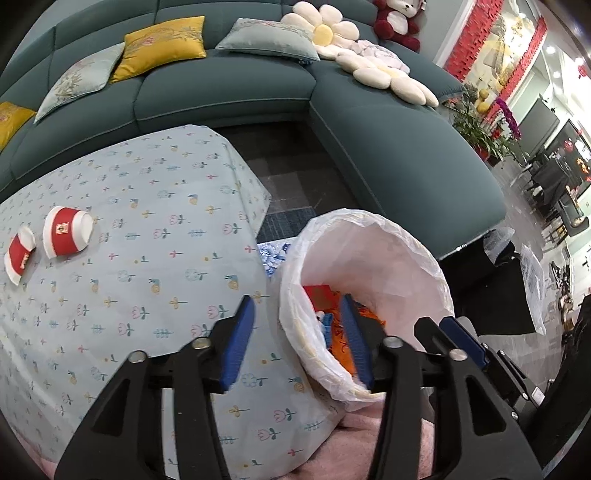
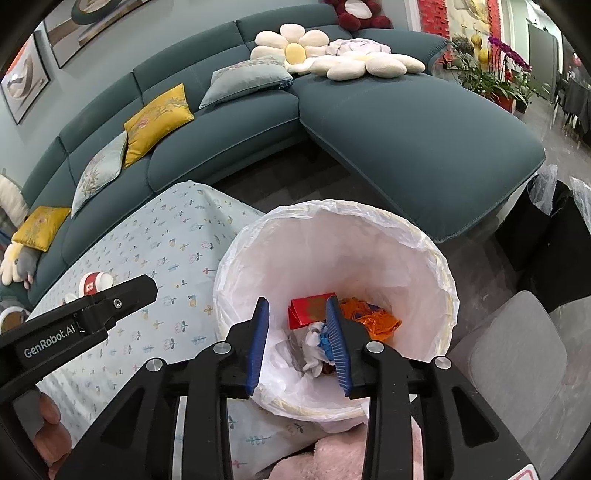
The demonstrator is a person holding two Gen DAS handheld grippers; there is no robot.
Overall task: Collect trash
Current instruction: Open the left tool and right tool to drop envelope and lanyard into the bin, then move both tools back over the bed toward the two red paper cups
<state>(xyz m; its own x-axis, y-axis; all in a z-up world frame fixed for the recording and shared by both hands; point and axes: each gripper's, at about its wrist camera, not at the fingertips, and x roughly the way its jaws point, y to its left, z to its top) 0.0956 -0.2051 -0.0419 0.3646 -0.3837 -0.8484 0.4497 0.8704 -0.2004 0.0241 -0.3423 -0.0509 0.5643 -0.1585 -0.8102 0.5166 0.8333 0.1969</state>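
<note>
Right claw (image 2: 297,345) hung over lined trash bin (image 2: 448,291), jaws apart, empty; red box, orange wrapper already inside. Left claw (image 1: 295,343) also apart, empty, nearer two crushed red-white paper cups (image 1: 68,236), far ahead-left on tablecloth (image 1: 166,221), lying sideways.

A teal sectional sofa (image 2: 406,125) is seen at the far side, on which yellow cushions (image 2: 159,118), a daisy-shaped pillow (image 2: 291,46) and a red plush bear (image 1: 397,22) are laid. Potted orchids (image 2: 506,59) are placed far right.
</note>
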